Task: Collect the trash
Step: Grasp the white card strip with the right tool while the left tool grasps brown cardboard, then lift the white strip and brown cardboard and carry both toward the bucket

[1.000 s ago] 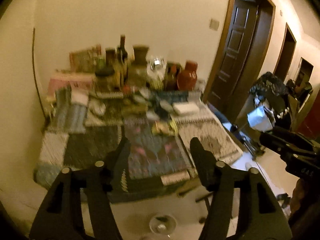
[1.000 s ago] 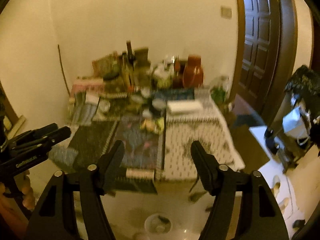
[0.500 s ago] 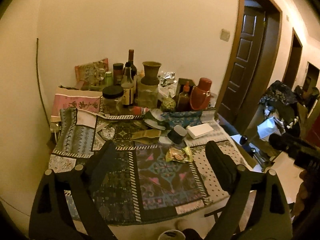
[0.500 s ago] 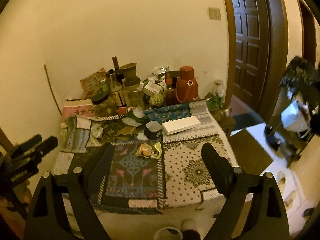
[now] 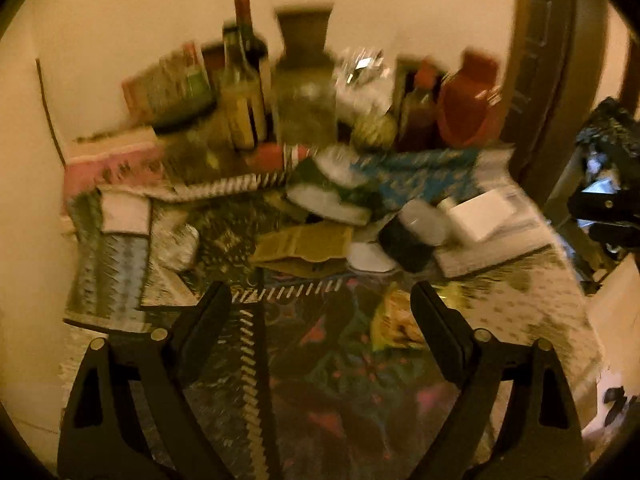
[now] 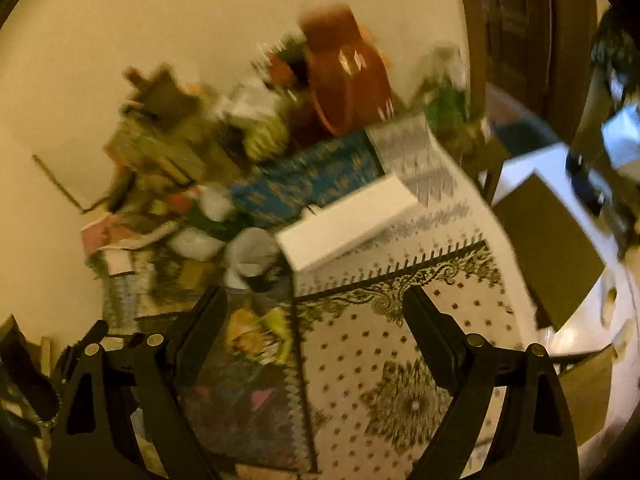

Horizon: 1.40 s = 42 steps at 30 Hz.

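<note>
We hold our left gripper (image 5: 320, 304) wide apart and empty above the patterned cloth-covered table (image 5: 532, 320); our right gripper (image 6: 312, 308) gapes likewise. The crumpled yellow snack wrapper (image 5: 394, 320) lies low centre-right in the left view, just beside the right finger (image 5: 436, 332). A flat white box (image 6: 344, 220) sits mid-frame in the right view.

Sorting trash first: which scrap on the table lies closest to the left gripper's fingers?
The yellow crinkled wrapper, just inside the left gripper's right finger; the olive flat packet lies farther back.
</note>
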Tool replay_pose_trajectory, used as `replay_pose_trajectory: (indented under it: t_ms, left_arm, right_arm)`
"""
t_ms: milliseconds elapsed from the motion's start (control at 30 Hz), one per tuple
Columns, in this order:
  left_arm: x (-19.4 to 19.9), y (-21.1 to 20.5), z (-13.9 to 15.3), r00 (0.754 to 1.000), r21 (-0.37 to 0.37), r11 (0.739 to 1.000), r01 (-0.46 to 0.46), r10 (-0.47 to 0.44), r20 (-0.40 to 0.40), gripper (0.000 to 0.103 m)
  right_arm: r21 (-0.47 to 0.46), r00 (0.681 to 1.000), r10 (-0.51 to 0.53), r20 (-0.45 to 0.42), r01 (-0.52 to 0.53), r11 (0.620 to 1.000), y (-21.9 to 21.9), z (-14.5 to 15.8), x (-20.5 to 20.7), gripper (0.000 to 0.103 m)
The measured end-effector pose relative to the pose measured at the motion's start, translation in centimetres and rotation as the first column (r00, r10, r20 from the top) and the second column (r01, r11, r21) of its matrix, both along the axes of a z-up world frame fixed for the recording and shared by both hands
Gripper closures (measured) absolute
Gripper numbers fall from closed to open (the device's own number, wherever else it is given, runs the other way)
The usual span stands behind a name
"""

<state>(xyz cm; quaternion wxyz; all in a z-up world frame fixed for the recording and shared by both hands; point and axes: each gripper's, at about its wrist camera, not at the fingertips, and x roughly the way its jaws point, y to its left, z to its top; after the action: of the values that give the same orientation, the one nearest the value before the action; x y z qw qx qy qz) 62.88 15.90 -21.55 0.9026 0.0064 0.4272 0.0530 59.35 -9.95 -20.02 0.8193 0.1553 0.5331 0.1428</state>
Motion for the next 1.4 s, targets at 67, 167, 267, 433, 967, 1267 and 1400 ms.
replay_pose_trajectory:
  t_ms: [67,167,267,433,967,1267,1400]
  left_arm:
    - [2.0,0.1,-2.1,0.999,0.037,0.999,-0.018,0.019,-0.029,0.012]
    - [4.1,-0.4,-4.5,0.999,0.107,0.994,0.0,0.005,-0.052,0.012]
    - [5.9,-0.9,-6.3,0.998,0.198,0.98,0.014,-0.001,-0.069,0.012]
    - [7.5,-1.2,-7.0,0.998,0.211,0.977,0.021,-0.008,-0.064,0.015]
    - [9.4,-2.2,-6.3,0.998,0.139,0.99,0.012,-0.003,-0.065,0.082]
    - [5.8,-0.5,-2.4,0.996,0.071,0.994,-0.077,0.079,-0.032,0.087]
    - [3.8,0.5,-0.8,0.992,0.027,0.992,-0.126,0.126,-0.019,0.088]
  right_arm:
    - [0.053,0.996,-0.007,-0.086,0.012,0.999,-0.2,-2.9,2.5,0.017]
    - [0.122,0.983,-0.018,-0.183,0.041,0.992,-0.4,-6.4,5.1,0.018]
    - [0.187,0.964,-0.037,-0.262,0.088,0.978,-0.4,-9.3,6.9,0.018]
    - [0.262,0.951,-0.08,-0.3,0.162,0.951,-0.5,-11.3,8.0,0.021]
    - [0.343,0.979,-0.03,-0.202,0.1,0.934,-1.4,-9.5,10.5,0.087]
    - [0.122,0.992,0.121,-0.039,-0.116,0.986,1.6,-5.1,9.2,0.088]
    - [-0.061,0.971,0.238,0.024,-0.236,0.97,3.0,-3.6,7.9,0.088]
